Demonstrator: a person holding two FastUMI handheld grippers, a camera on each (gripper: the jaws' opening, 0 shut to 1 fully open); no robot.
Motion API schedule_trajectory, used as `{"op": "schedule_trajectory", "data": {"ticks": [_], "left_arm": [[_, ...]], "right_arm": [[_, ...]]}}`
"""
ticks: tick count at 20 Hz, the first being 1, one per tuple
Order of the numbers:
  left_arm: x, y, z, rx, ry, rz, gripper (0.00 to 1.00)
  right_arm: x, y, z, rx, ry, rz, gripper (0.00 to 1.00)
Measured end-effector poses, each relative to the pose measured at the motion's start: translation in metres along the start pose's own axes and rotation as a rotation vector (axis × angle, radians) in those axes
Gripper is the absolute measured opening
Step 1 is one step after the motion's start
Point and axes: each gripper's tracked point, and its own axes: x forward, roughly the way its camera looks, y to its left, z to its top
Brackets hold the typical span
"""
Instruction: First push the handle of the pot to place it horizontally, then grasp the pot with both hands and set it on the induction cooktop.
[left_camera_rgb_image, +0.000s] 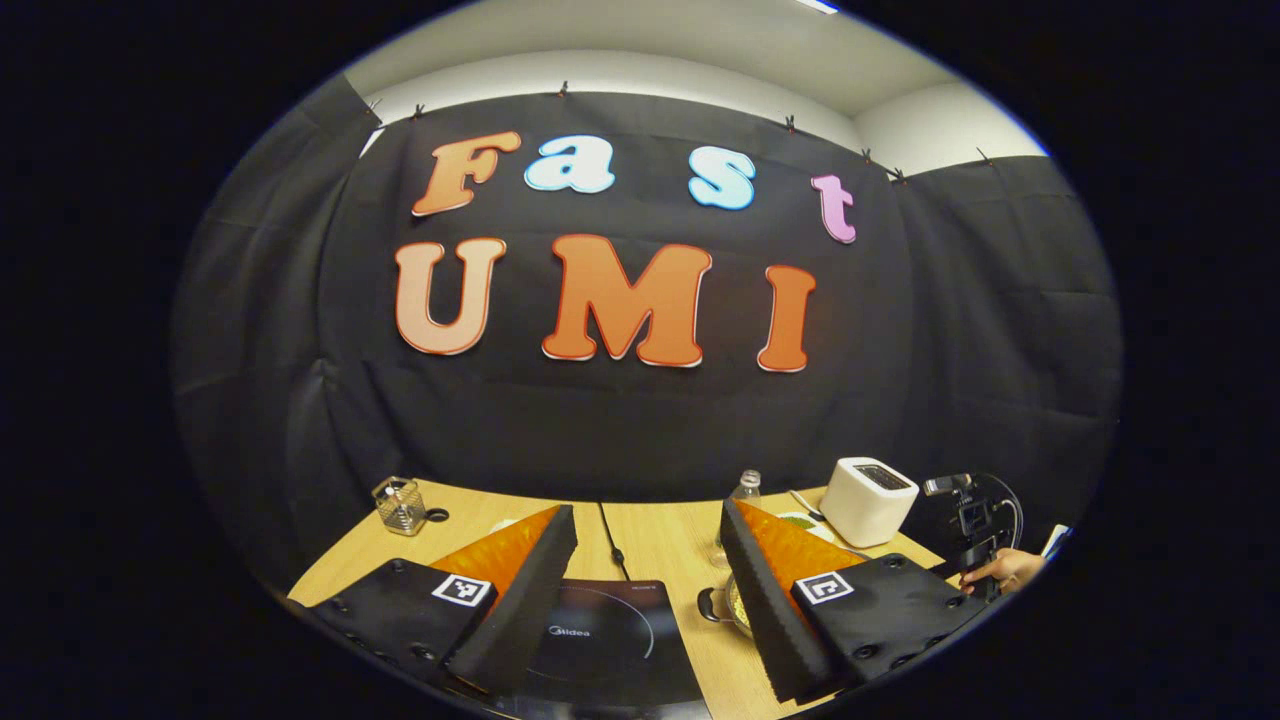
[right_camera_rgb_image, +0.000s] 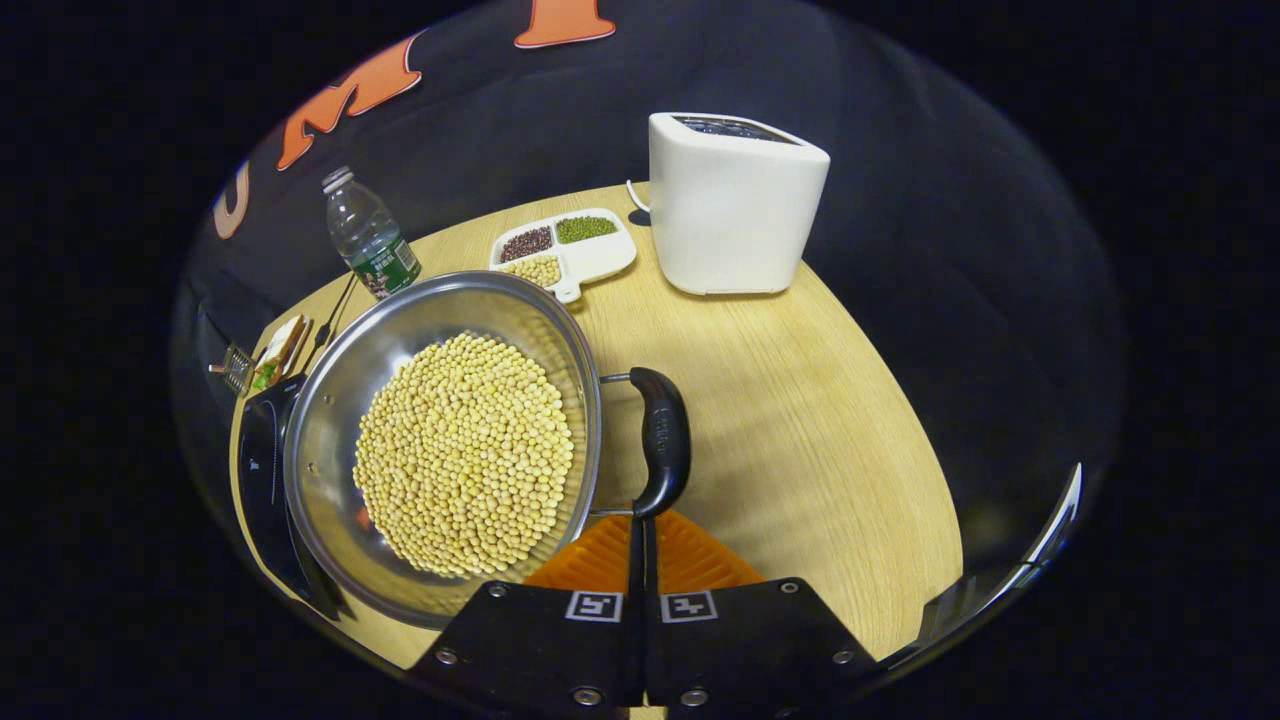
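The pot (right_camera_rgb_image: 440, 440), a wide steel pan heaped with pale beans (right_camera_rgb_image: 465, 455), is seen in the right gripper view just ahead of the right gripper (right_camera_rgb_image: 640, 560), whose fingers are brought together with nothing between them, their tips right at the near end of the pot's handle (right_camera_rgb_image: 662, 440). The handle is a dark curved grip carried on two thin wire arms off the pot's rim, and whether the tips actually touch it cannot be told. The pot stands on the wooden table (right_camera_rgb_image: 800, 400), its far-left edge over or just beside the induction cooktop (right_camera_rgb_image: 262, 470); which of the two cannot be settled. With that load it is judged heavy and stiff, its polished wall slippery, and the beans ready to roll out if it is tipped; a hold on the dark grip at one side and on the rim opposite is judged safest, with the pot kept level. Farther out in this view stand a water bottle (right_camera_rgb_image: 368, 235), a divided dish (right_camera_rgb_image: 565, 245) of beans and a white toaster (right_camera_rgb_image: 735, 200). In the left gripper view the left gripper (left_camera_rgb_image: 650, 560) is held with its fingers wide apart above the cooktop (left_camera_rgb_image: 600, 630), its printed ring plain to see, and only a sliver of the pot (left_camera_rgb_image: 735, 605) is caught beside the right-hand finger; a small glass jar (left_camera_rgb_image: 400, 505), the toaster (left_camera_rgb_image: 868, 500) and a hand (left_camera_rgb_image: 1005, 570) on the other gripper are also shown there.
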Motion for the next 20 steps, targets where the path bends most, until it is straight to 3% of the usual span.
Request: {"op": "schedule_trajectory", "data": {"ticks": [6, 10, 14, 16, 18, 19, 20], "left_arm": [[0.042, -0.037, -0.072, 0.021, 0.168, -0.054, 0.95], [0.07, -0.05, -0.122, -0.044, 0.306, -0.08, 0.95], [0.098, -0.058, -0.173, -0.12, 0.463, -0.11, 0.96], [0.109, -0.072, -0.2, -0.151, 0.552, -0.136, 0.95], [0.119, -0.079, -0.219, -0.145, 0.598, -0.131, 0.95], [0.125, -0.082, -0.225, -0.133, 0.612, -0.126, 0.95], [0.131, -0.089, -0.231, -0.125, 0.622, -0.138, 0.94]], "right_arm": [[0.01, -0.001, 0.027, -0.006, -0.038, 0.012, 0.0], [-0.003, -0.001, 0.032, 0.053, -0.02, 0.085, 0.0], [-0.032, 0.0, 0.073, 0.104, -0.159, 0.163, 0.0], [-0.034, 0.004, 0.079, 0.088, -0.171, 0.182, 0.1], [-0.03, 0.006, 0.075, 0.033, -0.162, 0.161, 0.27], [-0.025, 0.008, 0.073, 0.008, -0.151, 0.149, 0.41], [-0.018, 0.011, 0.072, -0.003, -0.147, 0.129, 0.5]]}}
